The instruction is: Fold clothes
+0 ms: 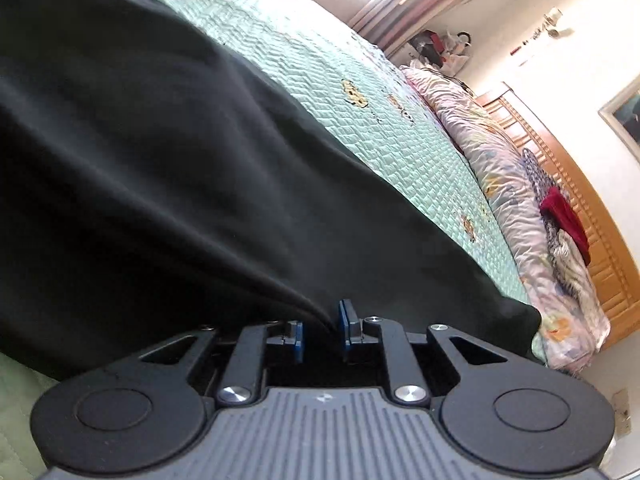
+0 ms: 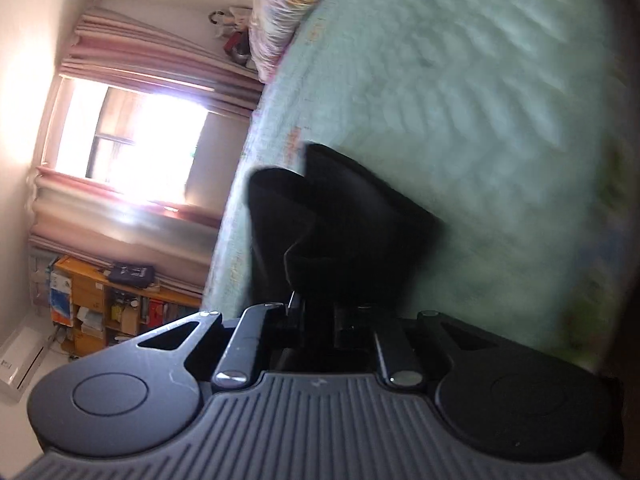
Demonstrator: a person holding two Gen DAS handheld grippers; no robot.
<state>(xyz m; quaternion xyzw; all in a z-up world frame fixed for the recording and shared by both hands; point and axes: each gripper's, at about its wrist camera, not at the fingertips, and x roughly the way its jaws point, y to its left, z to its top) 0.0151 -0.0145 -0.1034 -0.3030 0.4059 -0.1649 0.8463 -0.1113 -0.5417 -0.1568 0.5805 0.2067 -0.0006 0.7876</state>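
A black garment [image 1: 160, 168] is spread over the mint-green quilted bedspread [image 1: 360, 112] and fills the left of the left wrist view. Its cloth gathers into a fold that runs down between the blue pads [image 1: 347, 320] of my left gripper [image 1: 324, 326], which is shut on it. In the right wrist view a bunched, folded part of the black garment [image 2: 344, 232] stands up from my right gripper [image 2: 318, 312], which is shut on it above the bedspread [image 2: 480, 100]. The right fingertips are hidden by the cloth.
A floral duvet [image 1: 496, 168] with a pile of clothes, one red [image 1: 566, 220], lies along the wooden headboard [image 1: 592, 208]. A bright window with pink curtains [image 2: 132, 148] and a cluttered wooden shelf [image 2: 100, 300] stand beyond the bed's edge.
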